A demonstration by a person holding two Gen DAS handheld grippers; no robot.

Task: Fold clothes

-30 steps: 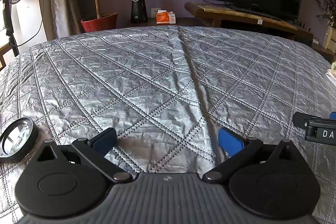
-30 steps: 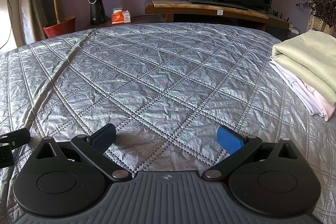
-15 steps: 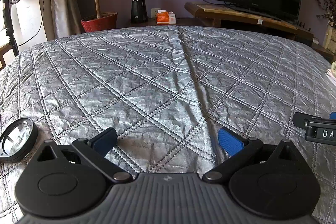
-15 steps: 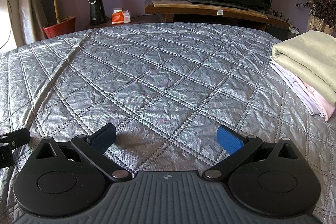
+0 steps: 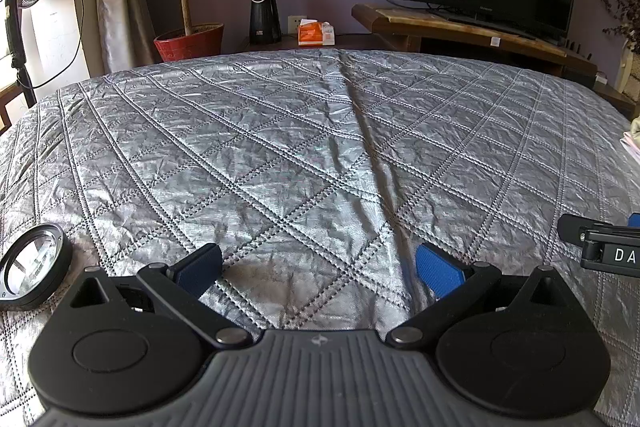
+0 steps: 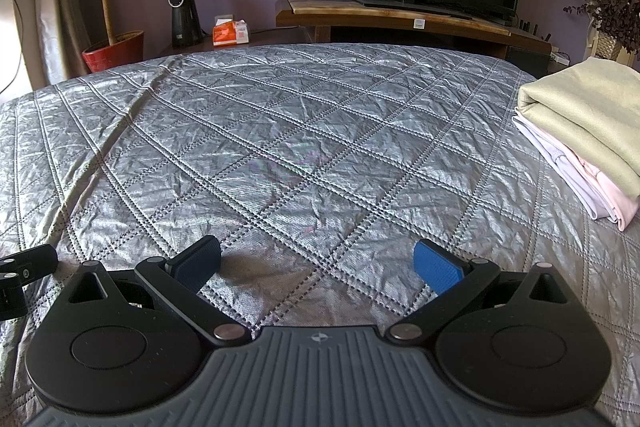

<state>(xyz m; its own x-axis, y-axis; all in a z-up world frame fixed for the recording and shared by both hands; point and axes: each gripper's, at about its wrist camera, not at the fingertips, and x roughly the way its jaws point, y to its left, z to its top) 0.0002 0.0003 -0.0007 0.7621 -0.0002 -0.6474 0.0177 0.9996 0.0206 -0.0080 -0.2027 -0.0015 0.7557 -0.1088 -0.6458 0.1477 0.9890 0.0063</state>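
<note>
**A:** While you are resting both tools low over the bed [image 5: 304, 131], nothing is changing: against the frames from a second ago, both views are matching line for line. Your left tongs [image 5: 318, 269] are standing wide, blue pads well apart with only quilt between them, and your right tongs [image 6: 316, 263] are standing just as wide and just as empty.

**B:** So where are the clothes sitting?

**A:** Take the folded stack [image 6: 584, 131] as your landmark. It is lying on the bed's right side, a pale green piece on top with white and pink layers under it. Your right tongs are waiting well to the left of the stack and nearer to you; your left tongs are waiting farther left again. Only a sliver of the stack [image 5: 632, 135] is showing at the right edge of the left view.

**B:** Anything unfolded left of the stack?

**A:** Not in either view. Left of it the quilt is lying bare out to a round lens [image 5: 30, 265], which is sitting just beside your left tool.

**B:** What is that telling you about the task?

**A:** I am judging that you are pausing between garments, or finishing. Nothing is being gripped, so the next piece is having to come from outside these views.
</note>
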